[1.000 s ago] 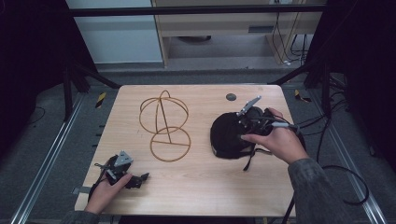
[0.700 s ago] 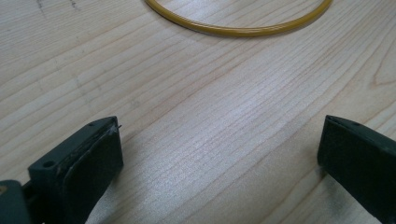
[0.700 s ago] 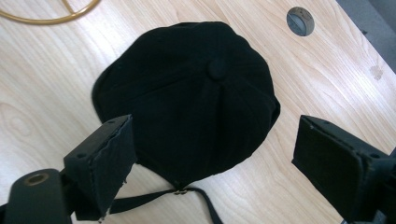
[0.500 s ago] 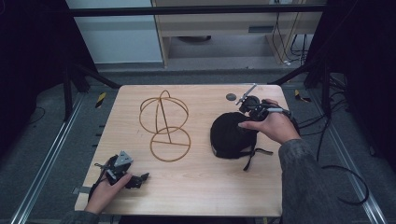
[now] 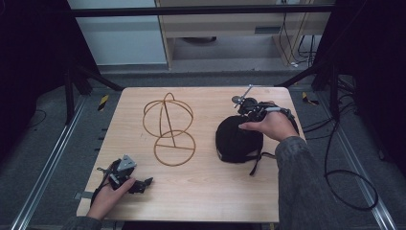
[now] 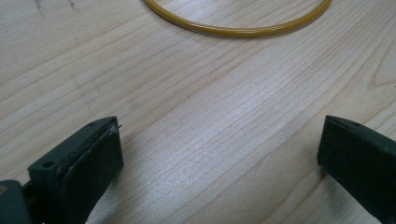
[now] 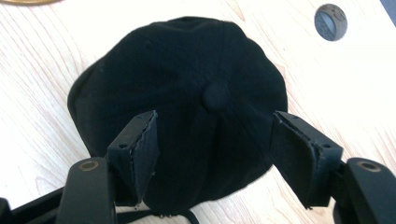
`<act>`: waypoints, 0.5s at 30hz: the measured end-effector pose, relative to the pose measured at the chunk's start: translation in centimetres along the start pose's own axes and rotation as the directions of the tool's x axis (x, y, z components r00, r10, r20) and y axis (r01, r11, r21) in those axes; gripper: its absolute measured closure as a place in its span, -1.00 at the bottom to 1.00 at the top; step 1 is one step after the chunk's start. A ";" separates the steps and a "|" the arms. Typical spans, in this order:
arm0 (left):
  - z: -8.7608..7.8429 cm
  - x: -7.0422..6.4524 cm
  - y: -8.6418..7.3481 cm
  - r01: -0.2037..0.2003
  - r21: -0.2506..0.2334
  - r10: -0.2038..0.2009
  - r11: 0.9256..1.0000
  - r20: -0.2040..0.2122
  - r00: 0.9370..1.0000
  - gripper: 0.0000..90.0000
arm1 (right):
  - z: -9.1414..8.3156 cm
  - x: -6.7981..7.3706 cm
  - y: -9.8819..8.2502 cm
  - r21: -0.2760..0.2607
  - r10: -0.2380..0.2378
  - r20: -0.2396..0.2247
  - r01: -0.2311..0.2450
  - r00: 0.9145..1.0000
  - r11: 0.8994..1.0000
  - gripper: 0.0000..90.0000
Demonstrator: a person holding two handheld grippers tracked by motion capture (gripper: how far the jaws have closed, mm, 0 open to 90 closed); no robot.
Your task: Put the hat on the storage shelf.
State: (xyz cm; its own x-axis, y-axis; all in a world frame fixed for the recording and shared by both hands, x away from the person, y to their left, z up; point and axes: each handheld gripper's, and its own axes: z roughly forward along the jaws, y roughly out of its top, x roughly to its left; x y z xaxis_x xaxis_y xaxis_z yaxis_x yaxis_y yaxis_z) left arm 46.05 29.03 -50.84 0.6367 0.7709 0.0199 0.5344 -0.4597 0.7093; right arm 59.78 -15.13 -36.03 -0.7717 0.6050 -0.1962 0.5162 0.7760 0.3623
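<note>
While closing, right gripper (image 7: pixel 215 154) now over black fabric cap (image 7: pixel 187 88) near table's right edge (image 5: pixel 287 143), jaws apart, not yet pinching; left gripper (image 6: pixel 219 154) wide apart, idle at front-left corner.

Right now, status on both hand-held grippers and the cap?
Right hand-held gripper over black cap, jaws closing, not yet pinching. Left hand-held gripper open on table. Wire hat stand apart, nothing blocking.

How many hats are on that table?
1: a black cap lies on the table's right half, under the right gripper, beside the wire hat stand. None seems hidden.
</note>
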 end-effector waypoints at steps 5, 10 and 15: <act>0.0 0.0 0.0 -0.001 0.000 0.001 1.000 0.001 1.000 -1.00 | 0.5 0.0 1.0 0.002 0.001 -0.017 -0.001 1.000 1.000 -0.27; 0.0 0.0 0.0 -0.001 0.000 0.001 1.000 0.001 1.000 -1.00 | 1.2 0.2 1.8 0.019 0.000 -0.028 0.000 1.000 1.000 -0.29; 0.0 0.0 0.0 -0.002 0.000 0.002 1.000 0.002 1.000 -1.00 | 1.9 0.0 2.1 0.047 0.001 -0.037 0.000 0.999 0.999 -0.20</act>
State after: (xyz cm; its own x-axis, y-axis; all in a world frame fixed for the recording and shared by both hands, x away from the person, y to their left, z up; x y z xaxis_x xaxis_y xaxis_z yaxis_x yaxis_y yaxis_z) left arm 46.02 29.01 -50.84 0.6387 0.7692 0.0198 0.5333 -0.4611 0.7093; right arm 61.59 -13.17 -36.96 -0.7842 0.5990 -0.1621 0.5328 0.7839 0.3188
